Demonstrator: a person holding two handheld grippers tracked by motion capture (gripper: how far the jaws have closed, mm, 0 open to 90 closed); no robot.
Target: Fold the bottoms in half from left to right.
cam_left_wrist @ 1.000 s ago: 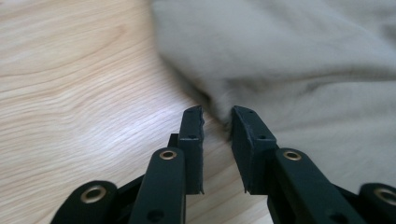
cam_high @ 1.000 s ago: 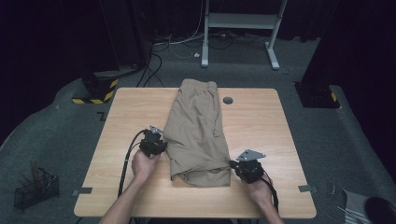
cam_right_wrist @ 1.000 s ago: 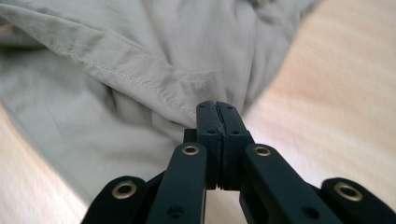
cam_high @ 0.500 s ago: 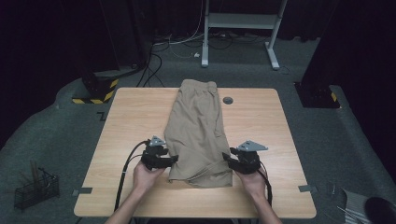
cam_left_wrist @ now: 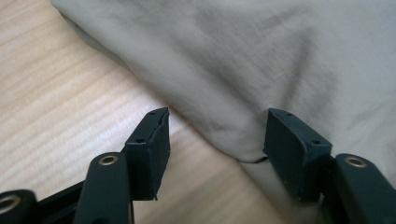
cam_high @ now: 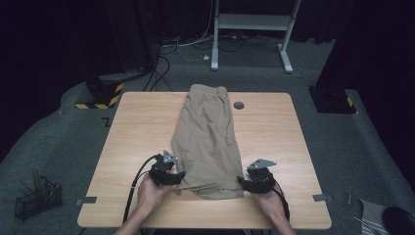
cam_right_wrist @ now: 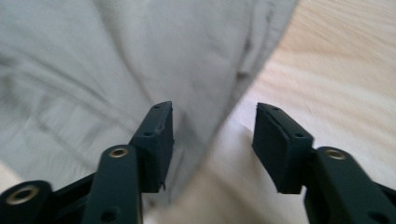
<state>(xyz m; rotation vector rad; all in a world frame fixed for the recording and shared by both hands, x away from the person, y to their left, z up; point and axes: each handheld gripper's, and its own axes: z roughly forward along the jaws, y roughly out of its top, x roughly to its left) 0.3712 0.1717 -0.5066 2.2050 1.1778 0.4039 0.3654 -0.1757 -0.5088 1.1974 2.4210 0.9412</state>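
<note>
A folded khaki garment lies lengthwise down the middle of the wooden table. My left gripper rests at its near-left corner, my right gripper at its near-right corner, both pointing inward. In the left gripper view the left gripper has just been opening; the cloth's edge lies between the jaws and the pads do not press it. In the right gripper view the right gripper has likewise just been opening, with the cloth's edge running between its jaws, unpinched.
A dark round grommet sits in the table beside the garment's far end. On the floor are a wire basket at the left, a yellow-black striped base, and a white desk frame with cables behind.
The left hand has come nearer along the garment's left edge to its near corner. The right hand went in over the hem and drew back to the right corner.
</note>
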